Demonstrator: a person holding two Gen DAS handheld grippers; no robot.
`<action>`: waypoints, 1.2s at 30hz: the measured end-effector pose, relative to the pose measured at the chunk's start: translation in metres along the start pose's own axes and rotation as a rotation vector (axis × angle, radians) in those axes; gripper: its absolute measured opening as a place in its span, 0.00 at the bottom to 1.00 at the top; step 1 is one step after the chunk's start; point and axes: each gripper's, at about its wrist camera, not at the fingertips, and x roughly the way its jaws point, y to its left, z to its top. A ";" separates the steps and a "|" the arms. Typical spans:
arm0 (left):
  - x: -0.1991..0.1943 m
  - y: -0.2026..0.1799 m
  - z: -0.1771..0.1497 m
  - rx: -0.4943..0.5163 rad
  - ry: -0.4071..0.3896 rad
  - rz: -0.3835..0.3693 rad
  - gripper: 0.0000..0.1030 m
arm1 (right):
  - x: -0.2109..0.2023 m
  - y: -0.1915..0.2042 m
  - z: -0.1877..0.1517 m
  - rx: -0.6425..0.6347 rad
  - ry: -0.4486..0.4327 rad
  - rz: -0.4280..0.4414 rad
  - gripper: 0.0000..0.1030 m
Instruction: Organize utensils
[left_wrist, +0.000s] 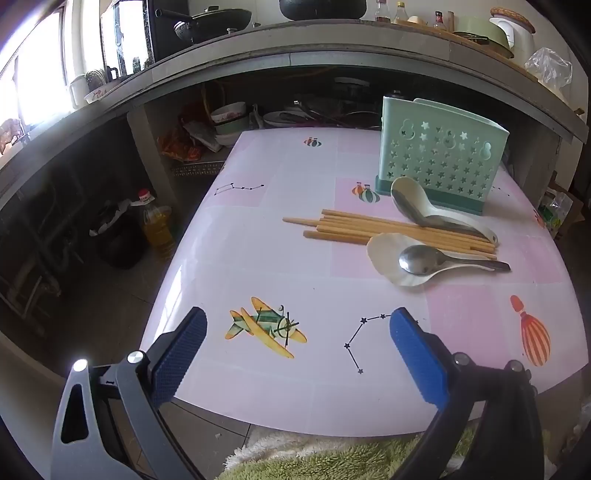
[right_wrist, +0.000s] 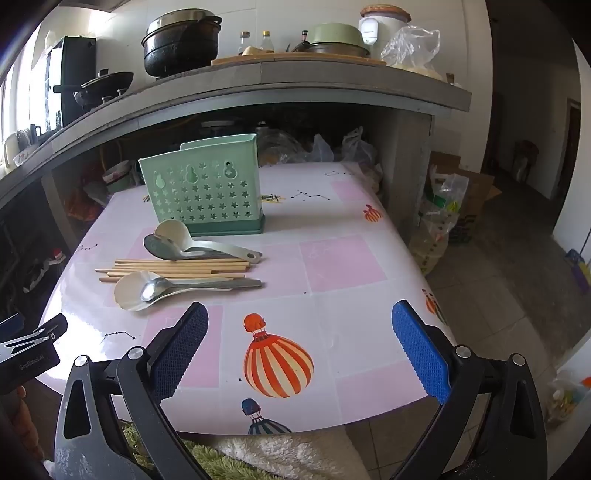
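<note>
Nearest the lens, the left gripper hangs over the table's near edge, jaws wide apart, nothing between them. Same for the right gripper.

The utensils sit mid-table: chopsticks in a loose flat bundle right of centre in the left view, 2 white ladles with a metal spoon resting in the nearer one. The green holder stands upright just behind, upper right.

Chopsticks look light and stiff but probably roll; I'd pinch them mid-length. The spoon looks slick, so grab the handle.

The glossy pink tablecloth seems slippery. Cluttered kitchen shelves behind.
</note>
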 end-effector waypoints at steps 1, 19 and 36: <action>0.000 0.000 0.000 0.000 0.000 -0.002 0.94 | 0.000 -0.001 0.000 0.006 0.000 0.004 0.92; -0.001 -0.001 0.003 0.003 0.001 -0.006 0.94 | -0.002 -0.003 0.001 0.002 -0.005 0.000 0.92; -0.002 -0.005 0.006 0.009 -0.005 -0.010 0.94 | -0.003 -0.003 0.001 0.002 -0.007 0.000 0.92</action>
